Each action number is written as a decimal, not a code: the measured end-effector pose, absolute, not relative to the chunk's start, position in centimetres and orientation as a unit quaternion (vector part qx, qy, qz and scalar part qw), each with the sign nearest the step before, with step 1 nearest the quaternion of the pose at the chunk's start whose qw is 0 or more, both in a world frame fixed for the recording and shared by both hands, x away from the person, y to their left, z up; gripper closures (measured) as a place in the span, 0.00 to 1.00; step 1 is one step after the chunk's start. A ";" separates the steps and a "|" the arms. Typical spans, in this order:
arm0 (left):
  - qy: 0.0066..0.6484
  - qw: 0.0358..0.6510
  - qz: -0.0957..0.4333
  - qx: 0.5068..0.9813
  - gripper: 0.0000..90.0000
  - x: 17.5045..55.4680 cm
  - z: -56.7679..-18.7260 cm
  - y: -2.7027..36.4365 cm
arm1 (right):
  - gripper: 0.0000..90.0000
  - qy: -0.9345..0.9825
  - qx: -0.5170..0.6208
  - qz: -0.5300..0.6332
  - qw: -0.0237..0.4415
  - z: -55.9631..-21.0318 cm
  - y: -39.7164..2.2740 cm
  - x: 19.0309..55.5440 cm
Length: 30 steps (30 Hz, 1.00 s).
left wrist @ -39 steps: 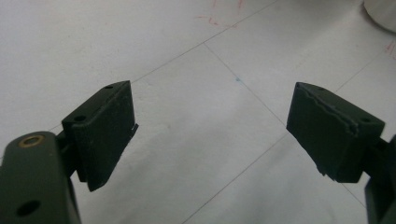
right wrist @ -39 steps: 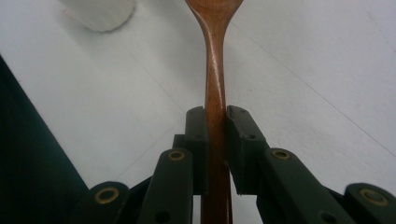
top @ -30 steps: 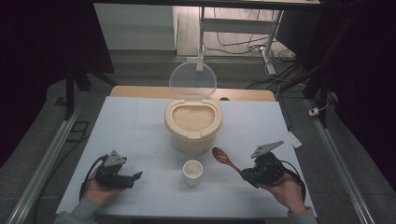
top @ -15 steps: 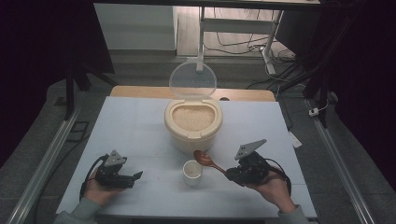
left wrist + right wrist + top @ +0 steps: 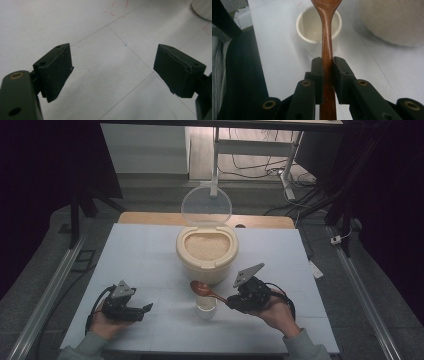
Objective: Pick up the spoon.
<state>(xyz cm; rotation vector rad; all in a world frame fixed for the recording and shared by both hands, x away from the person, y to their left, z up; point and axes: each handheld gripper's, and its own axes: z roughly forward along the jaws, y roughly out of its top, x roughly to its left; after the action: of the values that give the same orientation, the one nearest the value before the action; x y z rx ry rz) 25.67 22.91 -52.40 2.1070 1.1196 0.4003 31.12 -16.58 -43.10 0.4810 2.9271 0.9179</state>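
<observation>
The jaws of the right gripper (image 5: pixel 327 66) are closed tight on the handle of a brown wooden spoon (image 5: pixel 327 37), and its bowl reaches out ahead of them, above a small white cup (image 5: pixel 206 303) on the counter (image 5: pixel 150 255). Past the cup stands an open cream container (image 5: pixel 207 251) with rice. The left gripper (image 5: pixel 112 67) holds nothing, its jaws spread wide over bare counter.

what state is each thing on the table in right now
rice container: lid up, full of rice
lid: open, standing upright behind the rim
cup: upright, looks empty
spoon: gripped by its handle, bowl above the cup
right claw: shut on the spoon
left claw: open, holding nothing
</observation>
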 end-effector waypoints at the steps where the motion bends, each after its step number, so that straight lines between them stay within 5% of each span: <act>1: 0.432 0.353 0.155 0.815 0.17 25.7 -52.4 22.9 | 0.88 0.943 0.153 0.297 0.018 -43.1 -16.4 31.1; 12: 0.404 0.365 0.161 0.823 0.19 25.3 -50.7 22.0 | 0.88 0.945 0.143 0.295 0.019 -43.4 -16.0 31.1; 30: 0.237 0.377 0.142 0.884 0.22 25.2 -43.9 12.7 | 0.88 0.949 0.121 0.290 0.018 -43.4 -14.9 30.7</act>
<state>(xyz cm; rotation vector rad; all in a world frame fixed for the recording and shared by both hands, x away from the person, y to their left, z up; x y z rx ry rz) 25.22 12.72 -43.93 2.2600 0.6071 0.3642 30.74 -14.93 -43.38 0.3773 2.9470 0.9018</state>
